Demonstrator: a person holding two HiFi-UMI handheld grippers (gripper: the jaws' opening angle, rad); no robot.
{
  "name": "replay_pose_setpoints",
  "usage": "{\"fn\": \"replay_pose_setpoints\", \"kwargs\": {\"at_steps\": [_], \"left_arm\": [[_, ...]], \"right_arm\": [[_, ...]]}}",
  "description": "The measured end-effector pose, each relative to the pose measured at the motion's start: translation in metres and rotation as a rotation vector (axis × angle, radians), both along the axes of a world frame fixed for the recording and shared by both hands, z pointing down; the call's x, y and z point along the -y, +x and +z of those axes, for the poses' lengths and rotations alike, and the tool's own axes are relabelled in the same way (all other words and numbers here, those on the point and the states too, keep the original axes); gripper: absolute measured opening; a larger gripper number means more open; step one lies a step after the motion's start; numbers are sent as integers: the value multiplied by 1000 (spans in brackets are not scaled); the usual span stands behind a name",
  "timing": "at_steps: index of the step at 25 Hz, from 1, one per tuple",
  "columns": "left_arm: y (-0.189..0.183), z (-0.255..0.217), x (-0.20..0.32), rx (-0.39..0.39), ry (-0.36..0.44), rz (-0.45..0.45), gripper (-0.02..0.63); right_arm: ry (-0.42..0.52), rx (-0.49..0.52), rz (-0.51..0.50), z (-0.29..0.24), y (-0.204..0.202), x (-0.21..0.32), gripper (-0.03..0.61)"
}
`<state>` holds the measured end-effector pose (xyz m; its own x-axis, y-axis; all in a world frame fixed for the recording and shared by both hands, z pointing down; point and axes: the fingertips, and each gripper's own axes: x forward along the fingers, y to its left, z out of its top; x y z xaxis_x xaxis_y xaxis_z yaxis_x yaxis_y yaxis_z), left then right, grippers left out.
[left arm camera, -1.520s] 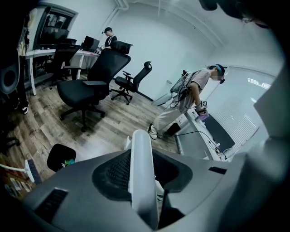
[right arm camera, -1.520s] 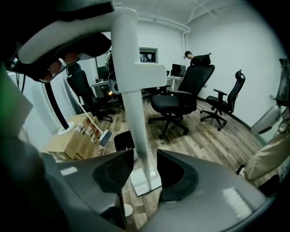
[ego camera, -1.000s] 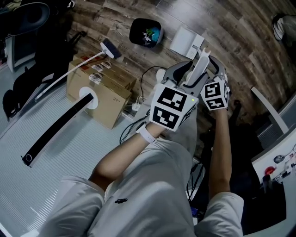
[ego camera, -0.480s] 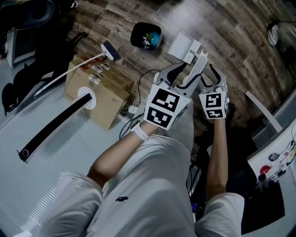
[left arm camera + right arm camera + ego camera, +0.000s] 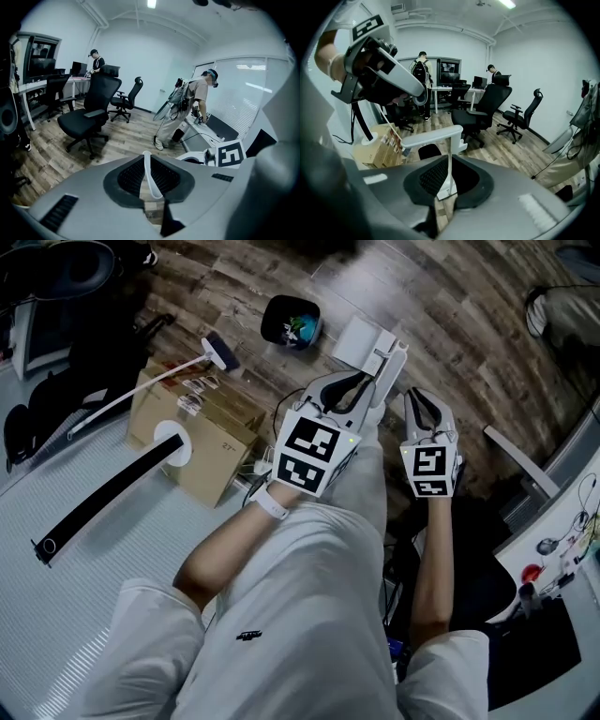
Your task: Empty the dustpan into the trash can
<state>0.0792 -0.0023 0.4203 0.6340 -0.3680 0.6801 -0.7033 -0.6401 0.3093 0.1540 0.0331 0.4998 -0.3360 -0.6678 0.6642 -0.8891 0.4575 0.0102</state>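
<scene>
Near the trash can (image 5: 271, 322) holding litter (image 5: 298, 327), left tongs (image 5: 151, 178) and right tongs (image 5: 449, 176) just clamped the dustpan (image 5: 364, 336).

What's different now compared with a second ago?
Both pairs of jaws, wide open a second ago, have just been closing, and nothing shows between them. The right gripper has drawn back from the dustpan handle, with floor now between; the left gripper remains beside it. Trash can, cardboard box and broom stayed put.
</scene>
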Motion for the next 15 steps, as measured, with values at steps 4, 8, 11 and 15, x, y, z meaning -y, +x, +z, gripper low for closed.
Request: {"fn": "replay_pose_setpoints", "kwargs": {"at_steps": [4,8,11,15], "left_arm": [[-3,-15,-1,-23,21,10,18],[-5,-30,-9,-61,23,41,8],[-11,-42,-12,-67,40,40,8],[-25,-61,-15,-74,68,25,8]], "right_arm": [[21,1,11,-27,1,-2,28],[39,-16,18,-55,2,-5,28],[64,-8,30,-76,1,-7,28],[97,9,48,-103,-3,-10,28]]}}
